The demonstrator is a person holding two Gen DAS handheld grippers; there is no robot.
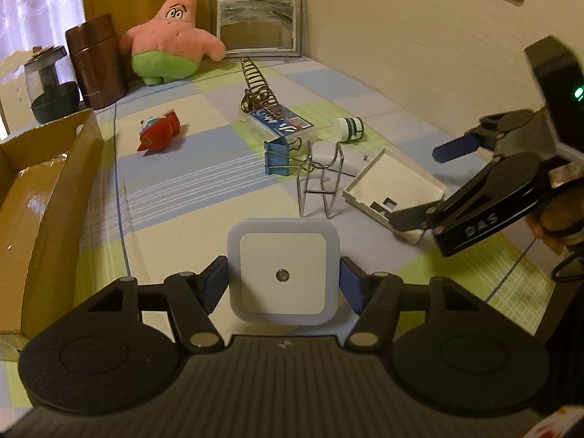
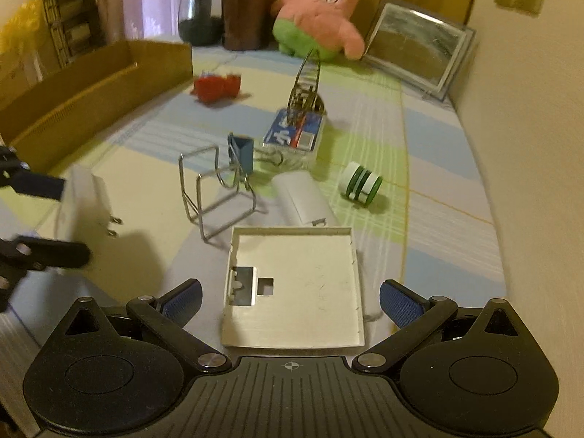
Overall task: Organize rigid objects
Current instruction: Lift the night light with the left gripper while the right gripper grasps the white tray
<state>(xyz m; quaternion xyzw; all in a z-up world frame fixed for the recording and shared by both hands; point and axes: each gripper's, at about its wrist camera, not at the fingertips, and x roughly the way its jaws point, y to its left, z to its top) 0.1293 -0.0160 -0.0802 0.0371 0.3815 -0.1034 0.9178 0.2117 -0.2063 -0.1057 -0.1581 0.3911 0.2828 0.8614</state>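
My surface [image 1: 189,197] is a pastel checked cloth, with a cardboard box [image 1: 40,197] along its edge at nine o'clock in the left wrist view. At twelve o'clock a pink star plush [image 1: 171,36] leans beside a framed picture [image 1: 255,22]. Nearer, at two o'clock, a white square tray [image 2: 295,284] lies open side up, straddled by my right tongs [image 2: 290,301], whose blue pads stand wide on either side without touching it. A bent wire stand [image 2: 215,189] is just beyond the tray at eleven o'clock in the right wrist view, with a blue binder clip [image 2: 241,153] touching it. My left tongs [image 1: 283,279] are closed on a white night light [image 1: 281,273], pads pressed to both its sides, lifted off the cloth. A green-striped bottle [image 2: 361,184] lies at one o'clock.
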